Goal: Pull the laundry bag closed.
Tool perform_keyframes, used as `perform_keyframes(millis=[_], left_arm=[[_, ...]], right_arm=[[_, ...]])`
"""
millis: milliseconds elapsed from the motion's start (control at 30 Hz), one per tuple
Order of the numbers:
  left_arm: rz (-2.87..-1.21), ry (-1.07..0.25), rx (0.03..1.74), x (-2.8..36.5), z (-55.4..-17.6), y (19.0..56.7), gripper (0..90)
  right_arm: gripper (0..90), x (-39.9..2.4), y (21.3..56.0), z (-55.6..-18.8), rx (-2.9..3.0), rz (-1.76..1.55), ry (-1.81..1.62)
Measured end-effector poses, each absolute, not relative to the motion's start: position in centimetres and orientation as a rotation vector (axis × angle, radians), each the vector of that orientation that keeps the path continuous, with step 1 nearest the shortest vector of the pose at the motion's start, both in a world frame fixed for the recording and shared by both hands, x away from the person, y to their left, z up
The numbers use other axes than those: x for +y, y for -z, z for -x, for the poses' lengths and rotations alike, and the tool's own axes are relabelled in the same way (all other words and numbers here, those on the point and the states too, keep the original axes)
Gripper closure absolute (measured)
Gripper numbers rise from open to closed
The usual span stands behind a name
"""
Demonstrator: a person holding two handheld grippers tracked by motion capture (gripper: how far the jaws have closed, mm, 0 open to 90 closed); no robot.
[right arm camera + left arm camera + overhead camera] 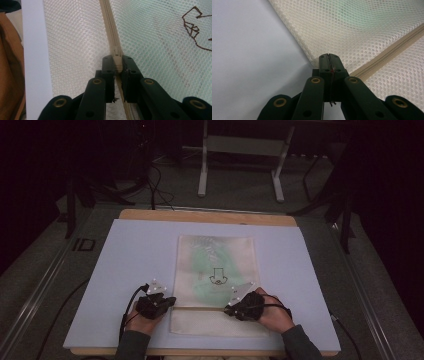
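Note:
A cream mesh bag (215, 265) lies flat on the white board (135, 255), with something pale green inside and a dark stitched figure (218, 277) on its front. A beige zipper (200, 308) runs across its near part. My left gripper (170, 301) is at the bag's left edge by the zipper's end. In the left gripper view its jaws (329, 56) are pressed together on the rim of the mesh (352, 32). My right gripper (230, 309) sits on the zipper line, and in the right gripper view it (117, 61) is shut on the beige zipper pull (117, 65).
The board rests on a wooden table (200, 216) whose edge shows at the back. White table legs (202, 170) and cables stand on the dark floor beyond. Bare board lies left and right of the bag.

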State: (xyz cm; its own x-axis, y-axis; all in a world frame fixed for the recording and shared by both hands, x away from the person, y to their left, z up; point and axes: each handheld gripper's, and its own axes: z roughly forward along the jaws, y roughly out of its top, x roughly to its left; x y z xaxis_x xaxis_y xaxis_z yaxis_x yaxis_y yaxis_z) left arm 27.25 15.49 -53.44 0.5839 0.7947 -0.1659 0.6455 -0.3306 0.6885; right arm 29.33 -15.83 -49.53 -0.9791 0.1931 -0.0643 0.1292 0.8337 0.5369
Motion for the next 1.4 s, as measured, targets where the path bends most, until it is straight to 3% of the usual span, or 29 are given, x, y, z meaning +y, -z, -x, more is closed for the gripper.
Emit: perform_keyframes(millis=[1400], left_arm=[[-2.079, -0.266, 1.143, 15.4, -27.2, 53.4, 89.5]], right_arm=[[82.4, -19.2, 50.1, -29.1, 2.897, -0.351, -0.815]])
